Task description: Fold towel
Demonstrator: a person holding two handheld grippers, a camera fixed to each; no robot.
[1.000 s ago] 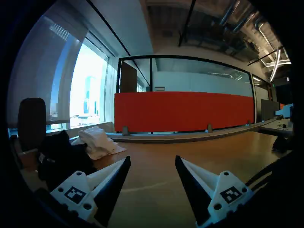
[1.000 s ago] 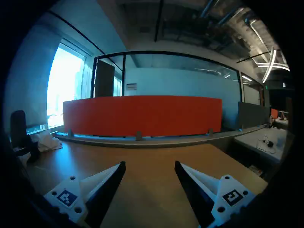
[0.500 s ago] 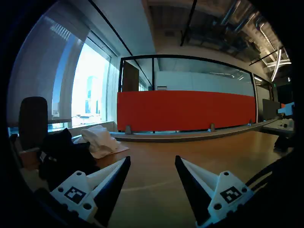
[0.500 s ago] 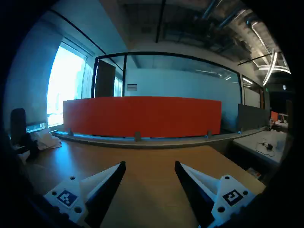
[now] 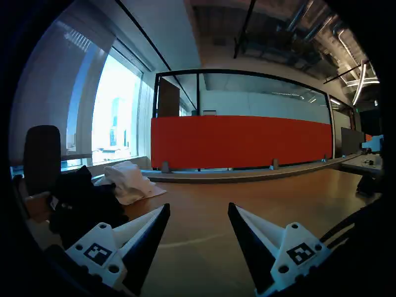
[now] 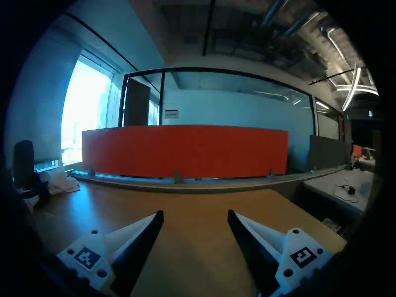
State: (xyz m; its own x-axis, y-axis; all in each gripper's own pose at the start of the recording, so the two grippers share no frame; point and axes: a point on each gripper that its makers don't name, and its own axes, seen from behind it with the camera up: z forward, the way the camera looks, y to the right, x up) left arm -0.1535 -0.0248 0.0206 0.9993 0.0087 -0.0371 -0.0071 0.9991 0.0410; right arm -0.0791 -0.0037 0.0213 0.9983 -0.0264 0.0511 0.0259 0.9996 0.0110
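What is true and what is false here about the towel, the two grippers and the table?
1. A white towel lies crumpled on the wooden table. True.
2. The left gripper is open and holds nothing. True.
3. The right gripper is shut on the towel. False: it is open, with bare table ahead of it.
4. The divider behind the table is blue. False: it is red.
5. A dark bundle sits beside the towel. True.

Wooden desk (image 6: 198, 208); red partition (image 5: 240, 141); bright window (image 5: 116, 123); glass wall (image 6: 237, 101).
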